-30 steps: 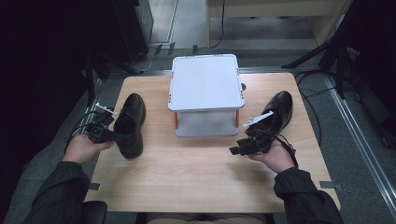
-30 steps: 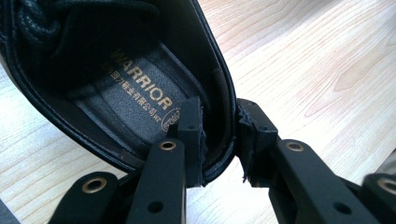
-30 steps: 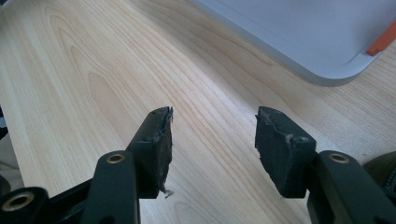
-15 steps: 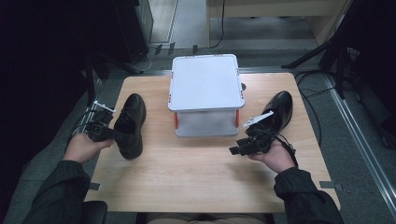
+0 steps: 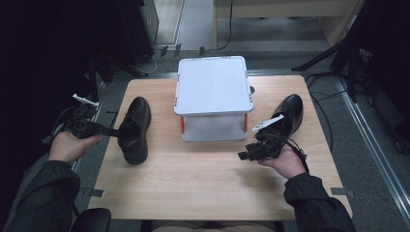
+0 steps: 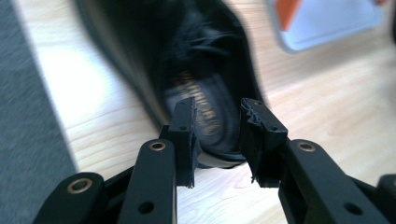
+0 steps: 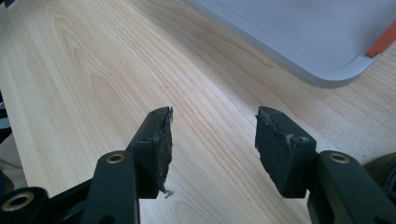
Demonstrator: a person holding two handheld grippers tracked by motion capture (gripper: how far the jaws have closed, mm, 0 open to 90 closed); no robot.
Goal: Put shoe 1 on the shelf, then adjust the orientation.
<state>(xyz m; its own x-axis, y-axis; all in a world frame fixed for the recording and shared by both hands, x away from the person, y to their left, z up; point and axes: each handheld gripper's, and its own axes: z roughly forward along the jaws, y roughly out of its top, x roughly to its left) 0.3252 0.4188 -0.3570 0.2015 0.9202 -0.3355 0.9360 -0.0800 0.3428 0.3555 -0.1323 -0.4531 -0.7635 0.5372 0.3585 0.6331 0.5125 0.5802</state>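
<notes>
Left shoe's heel lay just ahead of the parted left jaws.
The left gripper had just been opening, nothing pinched, the black dress shoe pointing away up the table; the right gripper hovered open, empty.

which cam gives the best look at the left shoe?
High view: the left shoe shows whole, lying on the table left of the lidded box, with the left gripper at its opening. The left gripper view shows a blurred close-up of its heel and insole between the jaws, which have just been opening.
</notes>
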